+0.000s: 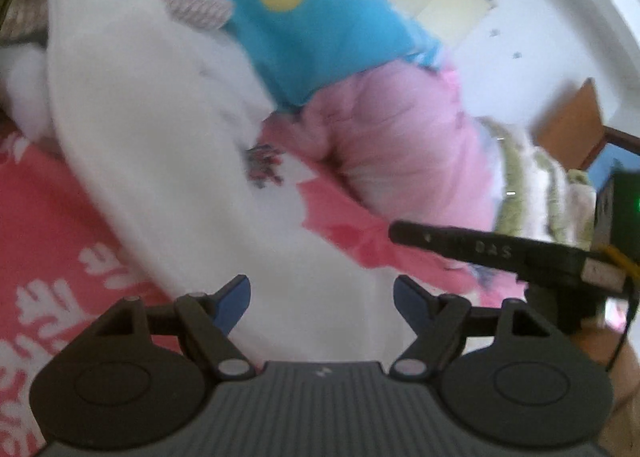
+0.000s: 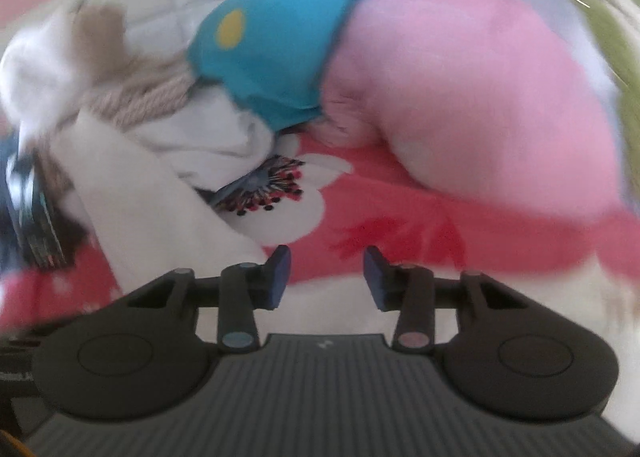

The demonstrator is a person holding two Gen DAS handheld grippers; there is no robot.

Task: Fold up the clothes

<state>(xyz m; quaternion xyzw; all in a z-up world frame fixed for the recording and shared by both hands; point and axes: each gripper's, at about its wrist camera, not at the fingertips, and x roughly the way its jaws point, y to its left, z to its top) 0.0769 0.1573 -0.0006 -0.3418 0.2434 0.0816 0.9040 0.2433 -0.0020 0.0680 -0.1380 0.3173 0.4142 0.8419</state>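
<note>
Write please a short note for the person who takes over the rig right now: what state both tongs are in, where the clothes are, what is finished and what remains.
Left tongs: open, a white garment lies between the fingers, not pinched.
Right tongs: open, nothing between them, over the red flowered bedspread.
Clothes: a loose pile on the bedspread, with a blue garment with a yellow dot on top, a pink garment beside it and a beige knit on the other side.
Done: no folded piece shows in either view.
Left: grip the white garment, fold it, then work through the pile.
</note>
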